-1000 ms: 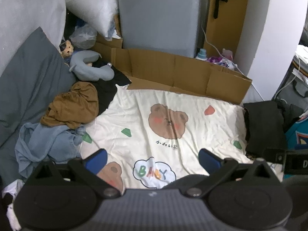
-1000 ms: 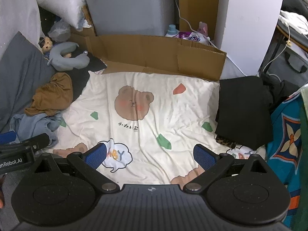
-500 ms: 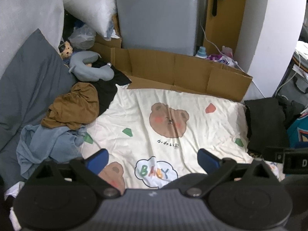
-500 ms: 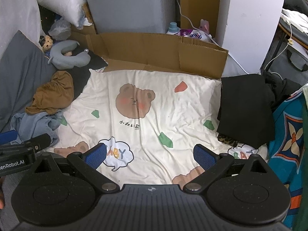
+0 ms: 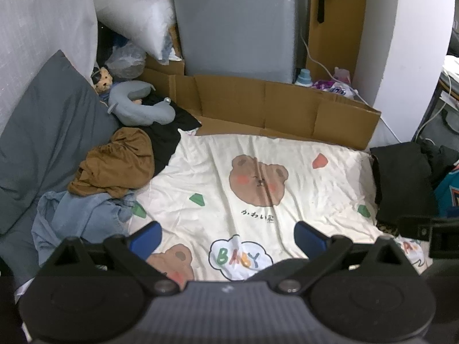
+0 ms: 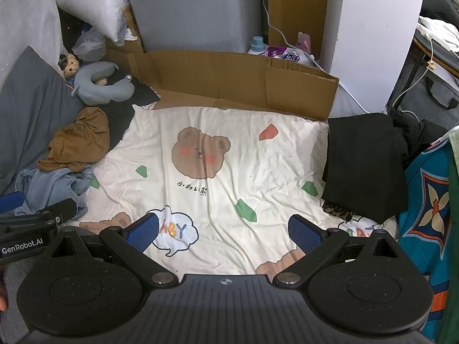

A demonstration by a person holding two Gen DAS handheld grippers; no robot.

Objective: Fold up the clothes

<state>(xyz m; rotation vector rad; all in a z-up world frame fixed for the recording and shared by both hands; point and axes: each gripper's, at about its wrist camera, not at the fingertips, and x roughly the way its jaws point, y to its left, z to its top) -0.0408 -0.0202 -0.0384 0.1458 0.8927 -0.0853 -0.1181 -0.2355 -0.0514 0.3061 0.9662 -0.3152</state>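
Across the middle of both views lay a cream bear-print sheet (image 5: 258, 177), spread flat with nothing on its centre. At its left edge a crumpled brown garment (image 5: 114, 166) sat on top of a pale blue denim piece (image 5: 83, 218), both against a grey pillow (image 5: 48, 132); a folded black garment (image 6: 364, 166) lay at the right edge, with a cardboard wall (image 5: 272, 109) along the far side. Only the right wrist view showed the teal patterned cloth (image 6: 427, 209) on the far right in full, a leopard-print scrap (image 6: 335, 210) peeking from under the black garment, and the left tool's side, lettered "GenRobot.AI", at its left margin. The left wrist view alone showed more of the denim piece and the right tool's dark edge at its right margin. The left gripper (image 5: 226, 236) hung above the near part of the sheet with its blue pads (image 5: 145, 236) spread wide, holding nothing. The right gripper (image 6: 223, 232) was likewise wide apart over the sheet's near edge, empty and touching no cloth.
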